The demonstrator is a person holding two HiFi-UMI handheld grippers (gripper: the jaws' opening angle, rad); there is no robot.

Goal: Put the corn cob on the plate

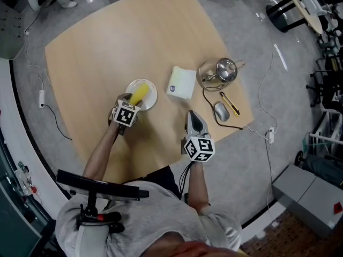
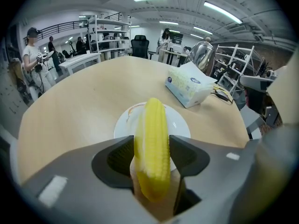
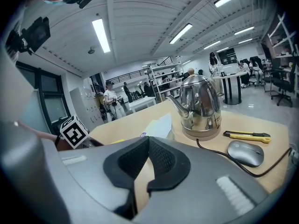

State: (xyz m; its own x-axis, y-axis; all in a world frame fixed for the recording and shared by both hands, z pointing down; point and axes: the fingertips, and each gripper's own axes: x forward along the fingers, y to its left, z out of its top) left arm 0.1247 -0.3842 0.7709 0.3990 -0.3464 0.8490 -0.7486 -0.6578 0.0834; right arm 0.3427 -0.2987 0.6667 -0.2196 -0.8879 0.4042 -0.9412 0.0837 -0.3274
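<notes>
Clamped on the corn cob (image 2: 153, 139), right over the plate (image 2: 122, 128)!
Had the left gripper (image 2: 152, 154) squeezed on both sides of the yellow cob, far end out above the white plate on the wooden table (image 2: 84, 92). Had the right gripper (image 3: 148, 149) pressed closed on nothing, low by the near table edge, kettle (image 3: 200, 106) and mouse (image 3: 245, 153) beyond.
</notes>
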